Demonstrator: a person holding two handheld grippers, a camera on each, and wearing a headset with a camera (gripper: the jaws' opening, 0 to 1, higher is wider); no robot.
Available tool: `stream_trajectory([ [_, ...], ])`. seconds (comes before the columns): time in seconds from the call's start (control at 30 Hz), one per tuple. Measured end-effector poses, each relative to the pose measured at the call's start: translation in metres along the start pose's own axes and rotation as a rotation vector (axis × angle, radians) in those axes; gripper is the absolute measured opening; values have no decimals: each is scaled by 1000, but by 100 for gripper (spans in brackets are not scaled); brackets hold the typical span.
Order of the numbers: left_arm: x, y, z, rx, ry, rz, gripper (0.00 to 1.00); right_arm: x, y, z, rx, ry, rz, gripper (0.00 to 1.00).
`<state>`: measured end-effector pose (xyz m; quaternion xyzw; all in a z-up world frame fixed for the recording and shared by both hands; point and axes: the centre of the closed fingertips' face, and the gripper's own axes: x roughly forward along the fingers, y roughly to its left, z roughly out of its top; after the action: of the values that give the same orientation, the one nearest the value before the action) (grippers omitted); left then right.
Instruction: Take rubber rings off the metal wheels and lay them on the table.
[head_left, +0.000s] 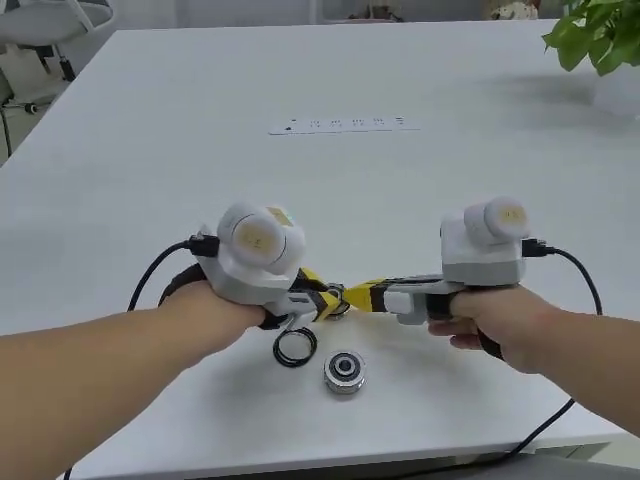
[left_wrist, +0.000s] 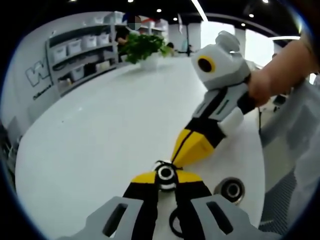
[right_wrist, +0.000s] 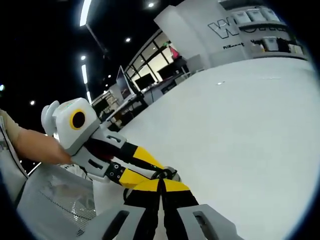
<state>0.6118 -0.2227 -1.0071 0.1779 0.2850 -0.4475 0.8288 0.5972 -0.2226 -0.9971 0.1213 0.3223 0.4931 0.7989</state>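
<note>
Nearest us, our left hand (head_left: 220, 305) and right hand (head_left: 500, 322) held their handles near the front edge of the white table (head_left: 400, 180). Our left gripper (left_wrist: 165, 182) was clenched on a small metal wheel (left_wrist: 165, 173), gripping it between its yellow tips. Our right gripper (right_wrist: 160, 184) pointed in from the opposite side, jaws pressed together, their tips touching that wheel's rim; we could not tell whether they pinched anything. Just beside the held wheel, towards us, a loose black rubber ring (head_left: 295, 347) lay flat on the table, and a second metal wheel (head_left: 344, 371) lay just beside the ring.
</note>
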Motion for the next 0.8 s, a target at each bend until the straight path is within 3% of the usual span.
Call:
stream_trajectory([
  [0.1, 0, -1, 0, 4, 1, -1, 12, 2, 7, 4, 9, -17, 37, 0],
  [0.17, 0, 0, 0, 4, 0, -1, 12, 1, 6, 4, -16, -8, 30, 0],
  [0.8, 0, -1, 0, 0, 1, -6, 13, -4, 9, 6, 52, -21, 89, 0],
])
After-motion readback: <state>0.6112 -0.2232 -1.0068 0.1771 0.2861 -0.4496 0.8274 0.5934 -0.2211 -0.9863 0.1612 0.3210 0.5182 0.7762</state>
